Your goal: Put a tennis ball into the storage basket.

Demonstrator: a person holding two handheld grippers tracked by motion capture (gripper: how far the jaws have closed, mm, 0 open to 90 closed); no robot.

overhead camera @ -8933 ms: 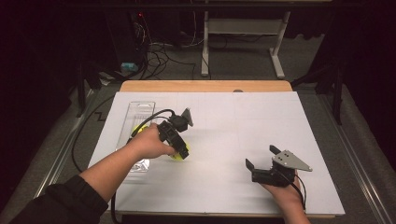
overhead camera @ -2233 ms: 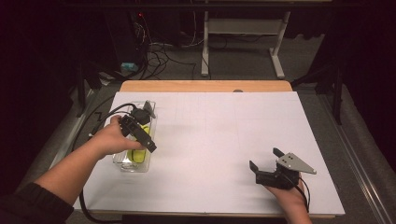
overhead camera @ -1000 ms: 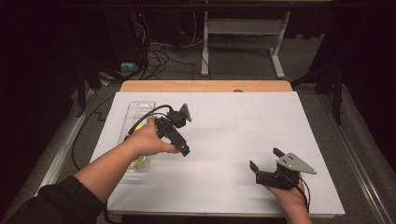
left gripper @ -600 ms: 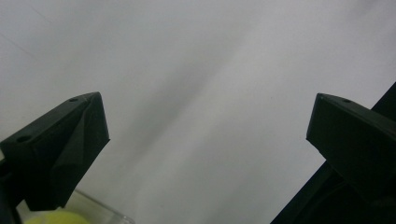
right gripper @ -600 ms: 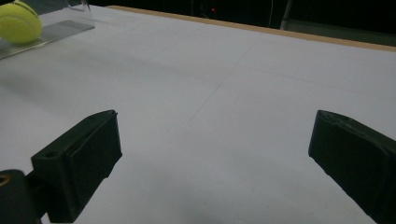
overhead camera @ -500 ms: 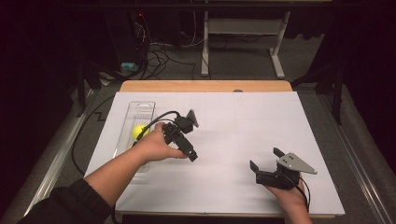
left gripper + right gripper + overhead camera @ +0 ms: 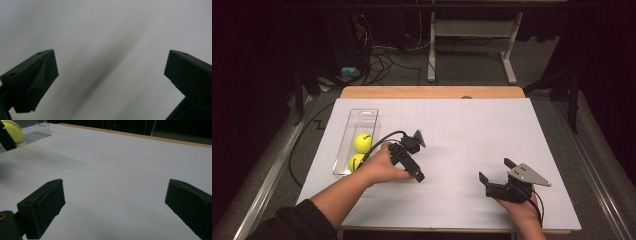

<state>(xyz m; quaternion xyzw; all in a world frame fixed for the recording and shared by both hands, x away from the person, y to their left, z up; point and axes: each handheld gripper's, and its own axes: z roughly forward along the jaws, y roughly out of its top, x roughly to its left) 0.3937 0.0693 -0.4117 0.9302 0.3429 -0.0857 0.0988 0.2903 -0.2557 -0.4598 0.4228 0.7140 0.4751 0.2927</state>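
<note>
White table [image 7: 472,130], floor cables [image 7: 382,60], metal stand [image 7: 472,35].

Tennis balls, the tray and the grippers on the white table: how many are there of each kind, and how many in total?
Yellow tennis balls: 2, the far ball and the near ball, both in the tray.
Clear plastic tray: 1.
Grippers: 2, the left gripper and the right gripper, both open and holding nothing.
Total: 5.
</note>
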